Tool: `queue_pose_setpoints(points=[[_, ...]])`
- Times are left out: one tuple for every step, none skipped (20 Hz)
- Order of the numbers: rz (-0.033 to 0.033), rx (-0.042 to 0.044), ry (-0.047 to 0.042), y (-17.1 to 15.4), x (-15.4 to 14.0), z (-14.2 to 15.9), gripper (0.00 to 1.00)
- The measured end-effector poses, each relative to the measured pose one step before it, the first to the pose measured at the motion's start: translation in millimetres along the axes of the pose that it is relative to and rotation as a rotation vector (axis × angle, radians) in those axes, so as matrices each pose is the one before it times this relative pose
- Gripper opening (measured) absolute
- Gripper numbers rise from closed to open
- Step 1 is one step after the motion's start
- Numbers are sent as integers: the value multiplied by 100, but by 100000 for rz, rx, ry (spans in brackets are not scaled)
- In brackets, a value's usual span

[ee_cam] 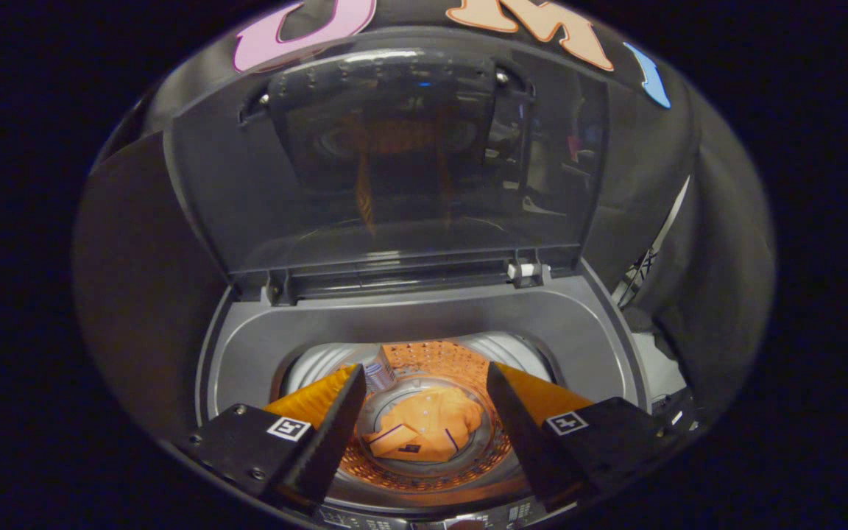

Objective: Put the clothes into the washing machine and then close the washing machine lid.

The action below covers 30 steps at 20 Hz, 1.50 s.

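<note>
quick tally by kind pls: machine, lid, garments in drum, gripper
Washing machine: 1
Lid, standing open: 1
Orange garment lying in the drum, beyond the fingers: 1
Gripper, fingers open over the drum, holding nothing: 1
Total: 4

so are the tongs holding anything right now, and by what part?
Nothing is held. The tongs are open above the drum, and the orange garment with dark trim lies loose on the drum floor of the grey top-loading washing machine, beyond the fingers.
</note>
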<state>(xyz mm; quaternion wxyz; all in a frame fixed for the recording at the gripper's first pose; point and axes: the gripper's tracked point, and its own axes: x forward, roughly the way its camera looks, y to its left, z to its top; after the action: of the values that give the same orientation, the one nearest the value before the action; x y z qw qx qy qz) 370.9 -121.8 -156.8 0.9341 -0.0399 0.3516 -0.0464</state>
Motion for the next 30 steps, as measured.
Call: queue_pose_setpoints(points=[[-228, -1700, -882, 24, -508, 534, 100], [-454, -1322, -1337, 36, -567, 556, 100], [-101, -858, -1007, 133, -510, 643, 100], [65, -198, -2124, 267, -528, 891, 100], [-94, 62, -2538, 224, -584, 1293, 100], [371, -24, -3592, 254, -577, 1419, 100], [50, -429, -3869, 185, -530, 1559, 100], [-881, -971, -4693, -57, -426, 1662, 99], [-1270, -897, -4103, -64, -595, 1556, 98], [-715, -88, -4984, 172, -605, 1822, 97], [85, 240, -4510, 225, -462, 1707, 98], [13, 267, -5674, 186, -230, 1775, 97], [-1127, -168, -6122, -50, -164, 1857, 97], [-1485, -2294, -5668, -284, -163, 1784, 97], [-1952, -3031, -6389, -453, -147, 2061, 97], [-403, -2746, -6196, 39, 16, 1728, 98], [125, -1530, -4618, -166, -57, 2048, 97], [1354, -613, -4330, 291, -293, 1718, 97], [1154, 641, -3410, 364, 334, 1380, 97], [1333, -84, -3199, 244, 897, 854, 97], [664, -720, -2562, 256, 729, 795, 97], [-433, -1628, -3087, -52, 472, 568, 97], [-612, -1595, -2279, -24, 864, 570, 97], [-19, -1840, -1258, 162, 907, 230, 97], [173, -1361, -1407, 279, 917, 200, 97], [-391, -1105, -274, 94, 887, -169, 97], [-781, -226, 173, 116, 806, -364, 97], [-749, 890, 1426, 111, 700, -642, 96], [-675, 2156, 1151, 478, 375, -579, 97], [480, 2853, 746, 188, 793, -464, 97]])
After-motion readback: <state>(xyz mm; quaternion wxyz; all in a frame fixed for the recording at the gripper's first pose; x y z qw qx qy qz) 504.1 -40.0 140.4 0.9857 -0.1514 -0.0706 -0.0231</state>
